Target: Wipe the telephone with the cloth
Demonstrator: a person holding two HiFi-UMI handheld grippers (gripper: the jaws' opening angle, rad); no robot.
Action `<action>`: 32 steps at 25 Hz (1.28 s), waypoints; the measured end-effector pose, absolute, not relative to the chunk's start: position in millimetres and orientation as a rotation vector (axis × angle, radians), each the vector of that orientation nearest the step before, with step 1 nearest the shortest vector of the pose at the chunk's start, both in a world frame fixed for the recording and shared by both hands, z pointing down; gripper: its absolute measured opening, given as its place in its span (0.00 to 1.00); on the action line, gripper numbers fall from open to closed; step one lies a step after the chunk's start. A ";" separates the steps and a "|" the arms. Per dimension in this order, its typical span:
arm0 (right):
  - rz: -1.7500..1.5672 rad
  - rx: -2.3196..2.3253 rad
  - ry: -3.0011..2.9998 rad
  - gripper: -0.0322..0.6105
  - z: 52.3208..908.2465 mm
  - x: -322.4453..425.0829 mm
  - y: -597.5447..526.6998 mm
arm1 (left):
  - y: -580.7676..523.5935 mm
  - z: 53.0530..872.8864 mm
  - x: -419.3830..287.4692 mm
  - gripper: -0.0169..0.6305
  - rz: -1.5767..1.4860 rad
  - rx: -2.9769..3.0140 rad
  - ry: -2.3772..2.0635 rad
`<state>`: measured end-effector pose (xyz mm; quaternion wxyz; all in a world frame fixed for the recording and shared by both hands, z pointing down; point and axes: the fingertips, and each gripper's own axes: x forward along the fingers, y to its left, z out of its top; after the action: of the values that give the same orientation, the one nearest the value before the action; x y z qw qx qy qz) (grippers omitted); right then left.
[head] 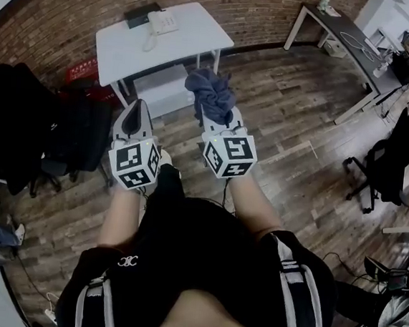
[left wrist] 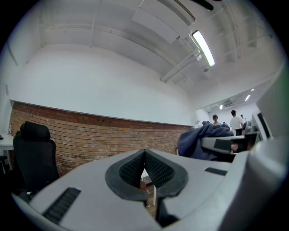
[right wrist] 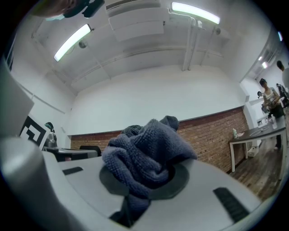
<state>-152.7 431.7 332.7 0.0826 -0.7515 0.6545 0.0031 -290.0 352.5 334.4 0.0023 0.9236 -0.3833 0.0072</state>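
1. The telephone [head: 163, 21] is a pale desk set standing on the white table [head: 195, 36], and nothing touches it yet. It looks like rigid plastic. I judge it light enough to skid under a firm wipe, and its handset could be knocked off. The free gripper would do best to steady the side of the base, not the handset or the cord.
2. The cloth [right wrist: 144, 153] is well short of the telephone, out over the wooden floor. It is dark blue, thick and looped, so probably soft, limp and near weightless, and unlikely to slip. The right gripper [right wrist: 145, 173] has its jaws clamped on the lower part of the bunch. The wad bulging past the tips should serve as the wiping pad.
3. The left gripper [left wrist: 145, 157] is just beside the right one and equally far from the telephone. Its jaws are drawn together with the ribbed pads meeting at the tips, and nothing is between them.
4. A dark box [head: 138, 16] sits just beside the telephone on its left. Whether they touch is unclear.
5. Only the head view shows the telephone and the table. Both gripper views tilt up at the brick wall and ceiling lights and miss the telephone. They do settle how the jaws stand, which the head view leaves vague. The left gripper view also catches the cloth from the side.
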 end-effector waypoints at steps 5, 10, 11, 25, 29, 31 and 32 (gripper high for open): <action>0.046 -2.244 1.965 0.11 351.5 -140.6 407.1 | 317.0 360.1 -282.6 0.02 -0.009 2.867 -1.224; 0.038 -2.257 2.007 0.11 373.0 -123.1 355.0 | 263.1 383.6 -268.2 0.02 0.010 2.843 -1.240; 0.024 -2.258 2.011 0.11 376.9 -117.2 339.7 | 250.3 384.8 -263.0 0.02 0.016 2.850 -1.249; -0.138 -2.215 2.045 0.11 388.6 -29.3 113.8 | 26.1 385.8 -163.3 0.02 0.111 2.818 -1.216; -0.225 -2.200 2.029 0.11 396.5 2.9 48.9 | -39.6 392.3 -127.6 0.02 0.185 2.819 -1.206; -0.258 -2.180 2.035 0.11 399.6 17.6 15.3 | -71.3 395.5 -111.1 0.02 0.213 2.811 -1.189; -0.266 -2.167 2.042 0.11 400.7 23.9 -1.6 | -86.6 396.8 -103.5 0.02 0.226 2.809 -1.183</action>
<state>23.9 -1.6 400.7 0.0757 -0.7228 0.6811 -0.0889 -103.5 -86.6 396.8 0.0426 0.9182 -0.3867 0.0740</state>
